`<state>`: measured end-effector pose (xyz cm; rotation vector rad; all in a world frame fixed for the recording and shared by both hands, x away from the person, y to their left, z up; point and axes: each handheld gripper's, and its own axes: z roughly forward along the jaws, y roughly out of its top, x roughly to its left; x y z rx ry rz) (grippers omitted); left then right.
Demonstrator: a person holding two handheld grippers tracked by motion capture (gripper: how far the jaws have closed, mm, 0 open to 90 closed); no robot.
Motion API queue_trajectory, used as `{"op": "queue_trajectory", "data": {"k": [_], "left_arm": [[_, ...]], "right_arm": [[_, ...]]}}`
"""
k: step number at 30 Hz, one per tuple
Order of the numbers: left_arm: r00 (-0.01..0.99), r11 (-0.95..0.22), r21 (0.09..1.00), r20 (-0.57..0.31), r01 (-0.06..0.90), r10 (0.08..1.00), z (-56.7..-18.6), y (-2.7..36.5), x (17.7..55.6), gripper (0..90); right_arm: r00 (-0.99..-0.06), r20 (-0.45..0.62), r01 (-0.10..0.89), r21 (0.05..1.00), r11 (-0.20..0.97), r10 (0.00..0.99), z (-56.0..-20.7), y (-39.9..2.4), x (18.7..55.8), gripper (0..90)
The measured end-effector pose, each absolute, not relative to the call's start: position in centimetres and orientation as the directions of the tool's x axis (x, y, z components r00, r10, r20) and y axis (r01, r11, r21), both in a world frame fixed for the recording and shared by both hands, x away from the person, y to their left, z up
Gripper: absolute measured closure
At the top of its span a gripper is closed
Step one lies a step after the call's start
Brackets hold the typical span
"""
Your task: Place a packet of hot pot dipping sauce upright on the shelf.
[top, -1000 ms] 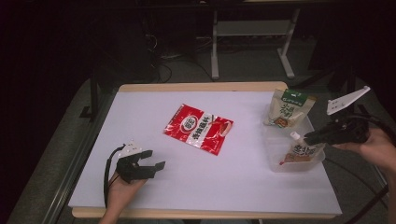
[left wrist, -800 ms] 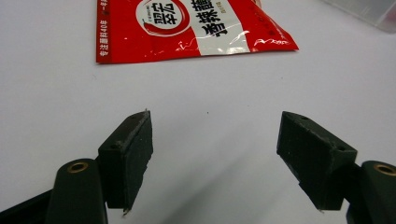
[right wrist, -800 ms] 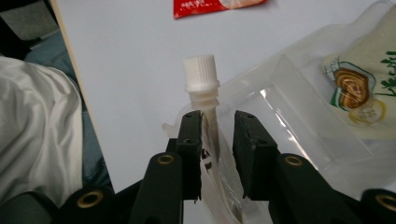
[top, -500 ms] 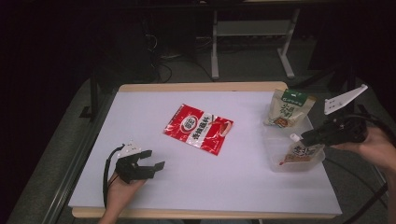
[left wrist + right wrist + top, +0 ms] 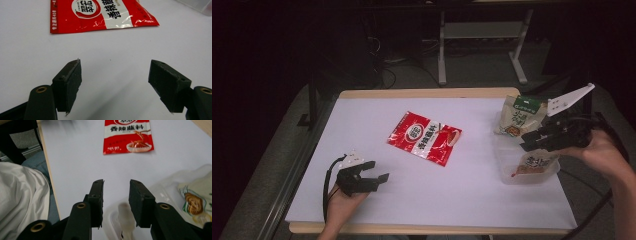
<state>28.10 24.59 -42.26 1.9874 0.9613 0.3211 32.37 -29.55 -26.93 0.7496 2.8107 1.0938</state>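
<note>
A red seasoning packet (image 5: 424,138) lies flat mid-table, also seen in the left gripper view (image 5: 100,13) and the right gripper view (image 5: 127,137). My left gripper (image 5: 379,170) rests near the front left edge with its jaws wide open (image 5: 115,65) over bare table. My right gripper (image 5: 524,141) hovers at the right over a clear plastic container (image 5: 511,176) that holds a small white pouch (image 5: 537,161). Its jaws have just been opening (image 5: 116,182). The pouch's pale top (image 5: 126,217) lies below the gap, and the pads do not press on it.
A green-topped snack bag (image 5: 519,115) stands behind the container, also seen beside it (image 5: 197,195). The white table sheet (image 5: 377,120) ends at wooden edges. A metal stand (image 5: 482,35) is on the floor beyond. A person's white clothing (image 5: 22,202) is at the near edge.
My right gripper has risen and drawn back to the right from the pouch in the container, with its jaws parting. The left gripper has stayed put.
</note>
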Motion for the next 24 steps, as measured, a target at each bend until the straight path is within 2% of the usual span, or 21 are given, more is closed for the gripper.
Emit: {"op": "queue_trajectory", "data": {"k": [10,24], "left_arm": [[0.665,-0.320,0.801,-0.128,0.507,0.735,-42.1,24.8,28.1,26.4],[0.669,-0.330,0.801,-0.114,0.499,0.735,-42.1,24.9,28.2,26.3]], "right_arm": [[-0.897,0.105,0.385,0.662,0.643,0.430,-26.4,-26.2,33.0,57.8],[-0.913,0.115,0.364,0.664,0.653,0.391,-27.0,-22.1,34.1,53.6]]}}
